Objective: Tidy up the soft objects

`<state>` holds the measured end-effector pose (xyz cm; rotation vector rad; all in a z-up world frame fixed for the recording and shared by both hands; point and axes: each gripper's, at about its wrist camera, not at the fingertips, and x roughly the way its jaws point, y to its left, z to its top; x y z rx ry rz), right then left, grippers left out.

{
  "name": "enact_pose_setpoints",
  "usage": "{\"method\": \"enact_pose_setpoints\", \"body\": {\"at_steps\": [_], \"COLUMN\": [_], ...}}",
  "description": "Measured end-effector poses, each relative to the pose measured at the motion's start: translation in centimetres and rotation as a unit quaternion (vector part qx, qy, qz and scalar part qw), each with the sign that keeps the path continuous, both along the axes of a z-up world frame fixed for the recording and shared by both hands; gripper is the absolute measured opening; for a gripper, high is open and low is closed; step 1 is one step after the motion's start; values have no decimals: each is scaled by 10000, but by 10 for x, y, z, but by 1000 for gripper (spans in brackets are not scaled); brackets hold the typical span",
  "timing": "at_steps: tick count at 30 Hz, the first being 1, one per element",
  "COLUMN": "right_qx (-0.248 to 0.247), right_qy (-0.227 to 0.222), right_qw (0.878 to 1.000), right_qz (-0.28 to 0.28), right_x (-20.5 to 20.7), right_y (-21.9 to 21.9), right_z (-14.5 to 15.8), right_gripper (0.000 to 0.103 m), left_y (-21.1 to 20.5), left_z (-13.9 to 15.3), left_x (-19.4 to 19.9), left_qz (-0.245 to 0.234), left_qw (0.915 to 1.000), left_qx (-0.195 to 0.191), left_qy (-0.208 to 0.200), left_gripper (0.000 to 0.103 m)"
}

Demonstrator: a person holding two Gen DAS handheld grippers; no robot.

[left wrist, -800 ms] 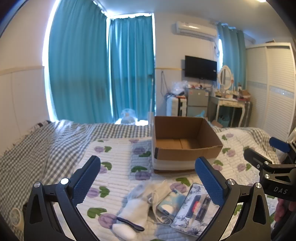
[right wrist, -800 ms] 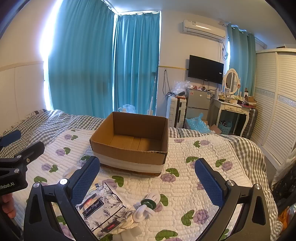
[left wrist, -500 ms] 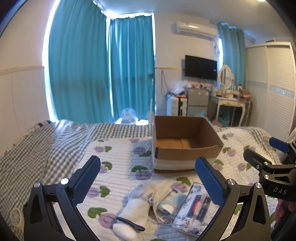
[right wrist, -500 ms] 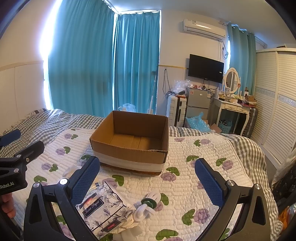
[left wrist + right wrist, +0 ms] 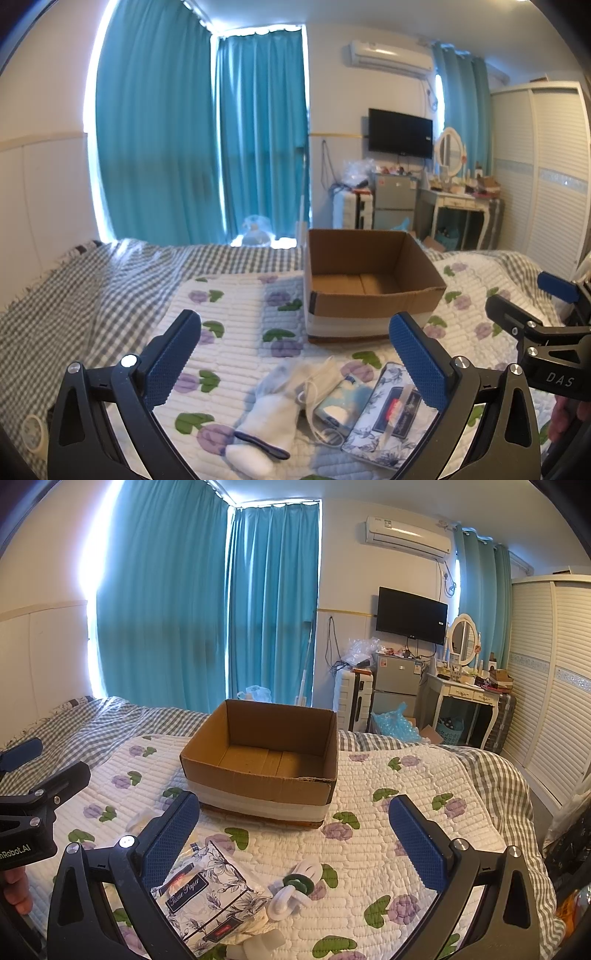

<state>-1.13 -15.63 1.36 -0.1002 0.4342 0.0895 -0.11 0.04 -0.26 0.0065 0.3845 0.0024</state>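
Pre-grasp: both grippers, left (image 5: 295,363) and right (image 5: 293,843), hovered wide, empty; white sock (image 5: 271,417) at 6 o'clock needed grasping, brown cardboard box (image 5: 369,291) at 12.

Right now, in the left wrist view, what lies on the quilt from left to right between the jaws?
White sock → white face mask → blue pouch → floral tissue pack.

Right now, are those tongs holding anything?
No. The left tongs and right tongs are both open and empty above the bed.
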Motion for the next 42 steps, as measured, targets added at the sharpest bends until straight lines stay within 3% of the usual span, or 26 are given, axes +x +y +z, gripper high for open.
{"method": "enact_pose_setpoints", "body": {"at_steps": [42], "right_qx": [-17], "right_qy": [24], "right_qw": [10000], "right_qz": [13], "right_x": [-2], "right_y": [4], "right_z": [1], "right_gripper": [103], "left_y": [1], "left_z": [2], "left_x": [0], "left_qz": [19], "left_qw": [10000], "left_qx": [-1], "left_qy": [-46], "left_gripper": [103]}}
